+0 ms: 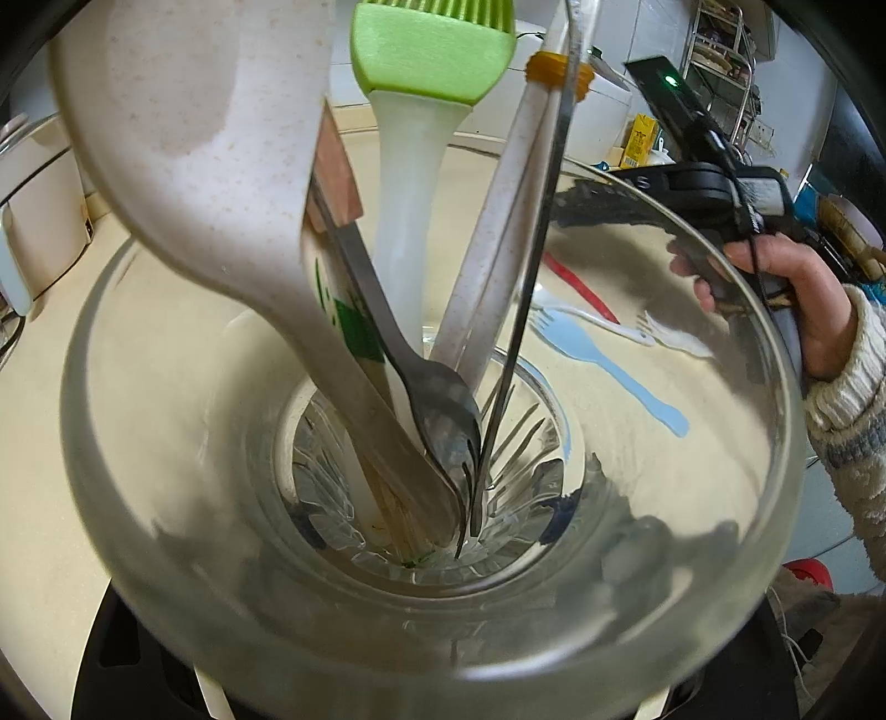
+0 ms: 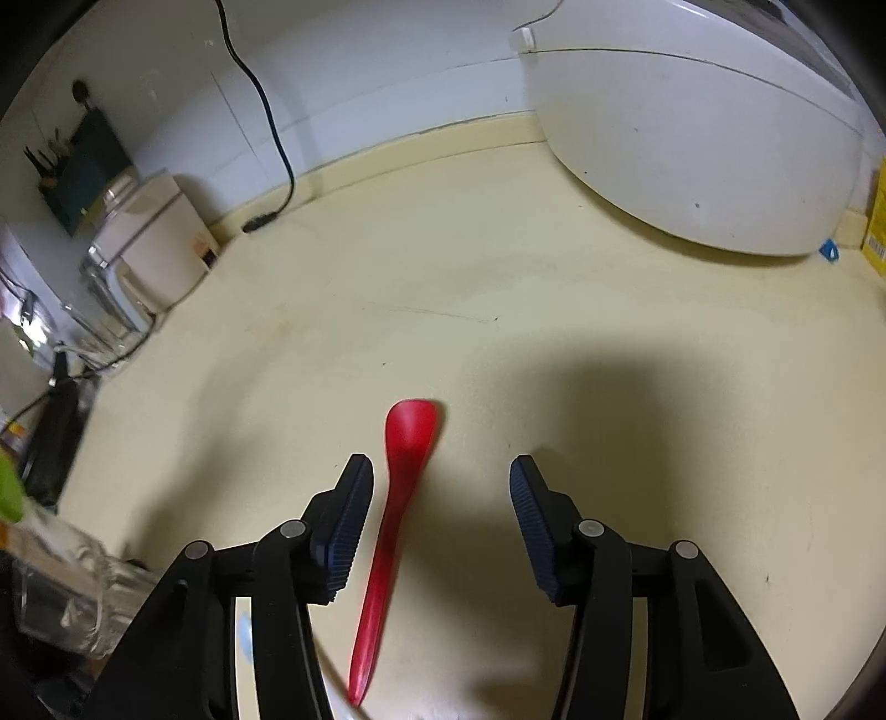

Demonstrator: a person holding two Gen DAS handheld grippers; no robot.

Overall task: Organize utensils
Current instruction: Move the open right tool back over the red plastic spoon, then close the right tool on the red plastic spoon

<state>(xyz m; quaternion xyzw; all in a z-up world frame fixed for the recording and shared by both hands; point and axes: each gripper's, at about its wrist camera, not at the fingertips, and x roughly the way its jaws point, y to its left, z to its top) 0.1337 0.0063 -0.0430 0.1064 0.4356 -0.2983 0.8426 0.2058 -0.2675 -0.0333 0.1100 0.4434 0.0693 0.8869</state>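
Note:
In the left wrist view a clear glass jar point(image 1: 166, 443) fills the frame, held close in my left gripper, whose fingertips are hidden behind the glass. In the jar stand a white rice paddle point(image 1: 183, 138), a green silicone brush point(image 1: 432, 50), metal forks point(image 1: 443, 421) and chopsticks. Through the glass a red spoon point(image 1: 581, 288), a blue fork point(image 1: 598, 354) and a white fork point(image 1: 670, 338) lie on the counter. In the right wrist view my right gripper point(image 2: 440, 471) is open, its fingers on either side of the red spoon point(image 2: 398, 498), just above it.
A white rice cooker point(image 2: 692, 138) stands at the back right of the cream counter point(image 2: 498, 288). A beige appliance point(image 2: 155, 238) and a black cable point(image 2: 266, 111) are at the back left. A yellow box point(image 2: 877, 221) sits at the far right.

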